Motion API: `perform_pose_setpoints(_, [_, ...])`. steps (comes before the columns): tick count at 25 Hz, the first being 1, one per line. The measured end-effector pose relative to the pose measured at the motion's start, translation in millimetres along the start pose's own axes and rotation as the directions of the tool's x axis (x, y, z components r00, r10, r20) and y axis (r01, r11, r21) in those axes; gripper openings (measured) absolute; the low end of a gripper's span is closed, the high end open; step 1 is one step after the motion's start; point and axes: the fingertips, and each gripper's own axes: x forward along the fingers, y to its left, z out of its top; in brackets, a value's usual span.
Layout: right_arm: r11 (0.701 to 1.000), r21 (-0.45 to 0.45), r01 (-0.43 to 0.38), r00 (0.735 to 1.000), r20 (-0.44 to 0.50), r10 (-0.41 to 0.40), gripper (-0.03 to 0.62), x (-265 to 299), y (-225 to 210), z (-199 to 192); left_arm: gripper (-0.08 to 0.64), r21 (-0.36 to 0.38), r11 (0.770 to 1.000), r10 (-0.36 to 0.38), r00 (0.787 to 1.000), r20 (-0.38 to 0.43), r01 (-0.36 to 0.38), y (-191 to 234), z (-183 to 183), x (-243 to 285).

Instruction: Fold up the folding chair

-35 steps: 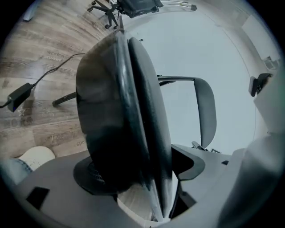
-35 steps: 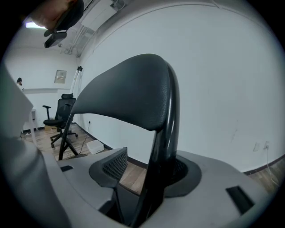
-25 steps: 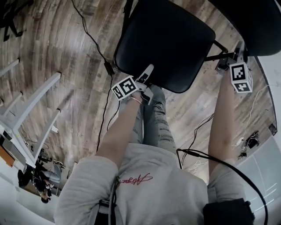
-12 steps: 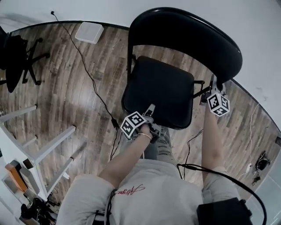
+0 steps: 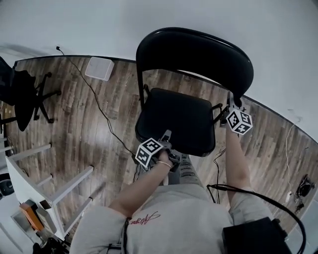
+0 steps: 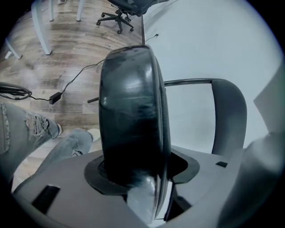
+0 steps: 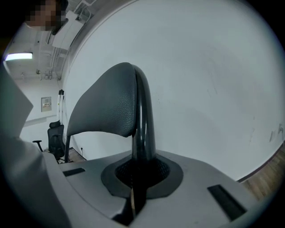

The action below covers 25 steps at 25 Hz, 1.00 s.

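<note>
The black folding chair stands near the wall, with its seat [image 5: 176, 119] below the curved backrest [image 5: 194, 49]. My left gripper [image 5: 166, 136] is at the seat's front edge. In the left gripper view the thick seat [image 6: 131, 116] fills the gap, and the jaws are closing on it. My right gripper [image 5: 231, 101] is at the right side of the backrest. It is shut on the black frame tube [image 7: 143, 129], which rises beside the padded backrest [image 7: 104, 107].
A white wall [image 5: 149, 15] runs close behind the chair. A black office chair [image 5: 20, 92] stands at the left, and a white box [image 5: 99, 68] lies by the wall. A cable [image 5: 99, 109] crosses the wooden floor. White frame legs [image 5: 59, 186] stand at the lower left.
The head view has pulled back, so the whole backrest and the wall now show. Both grippers have risen and kept their places on the seat edge and the frame tube.
</note>
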Motion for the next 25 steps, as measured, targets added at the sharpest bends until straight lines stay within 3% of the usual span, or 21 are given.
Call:
perform_pose_setpoints(16, [0.999, 0.018, -0.043, 0.995, -0.086, 0.044, 0.014, 89, -17, 20, 0.249, -0.054, 0.999, 0.008, 1.0, -0.001, -0.008, -72, 8, 36])
perform_pose_setpoints(21, [0.998, 0.052, -0.028, 0.998, -0.061, 0.031, 0.014, 94, -23, 30, 0.181, -0.001, 0.997, -0.078, 0.995, 0.066, 0.078, -129, 31, 45])
perform_pose_setpoints(25, [0.997, 0.069, -0.022, 0.998, -0.054, 0.026, 0.014, 95, -21, 28, 0.17, 0.0, 0.998, -0.059, 0.991, 0.121, 0.059, -148, 43, 50])
